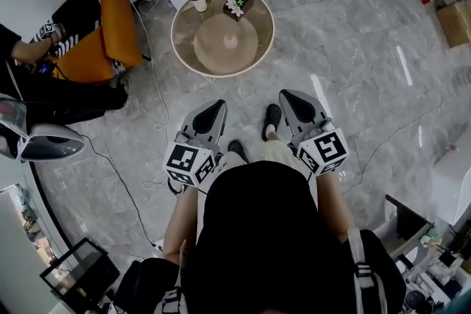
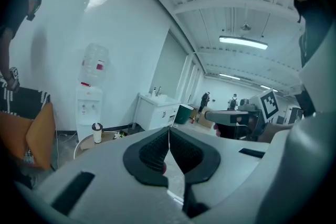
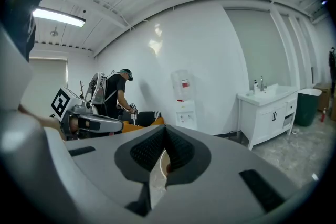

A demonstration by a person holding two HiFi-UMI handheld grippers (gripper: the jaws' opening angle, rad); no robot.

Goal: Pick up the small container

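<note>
Both grippers, left gripper (image 1: 215, 110) and right gripper (image 1: 291, 98), are held shut and empty at lower centre, so one should be opened wide before being lowered over the small container (image 1: 230, 43), judged mid round table (image 1: 175, 37), upper centre.

Pale grey marble-tiled floor (image 1: 353, 62) spreads under a round beige wooden bench (image 1: 262, 26). An orange upholstered chair (image 1: 121, 26) stands left, by a white wall with a water dispenser (image 2: 88, 107). Above, a long ceiling strip light (image 2: 243, 42) glows.
</note>
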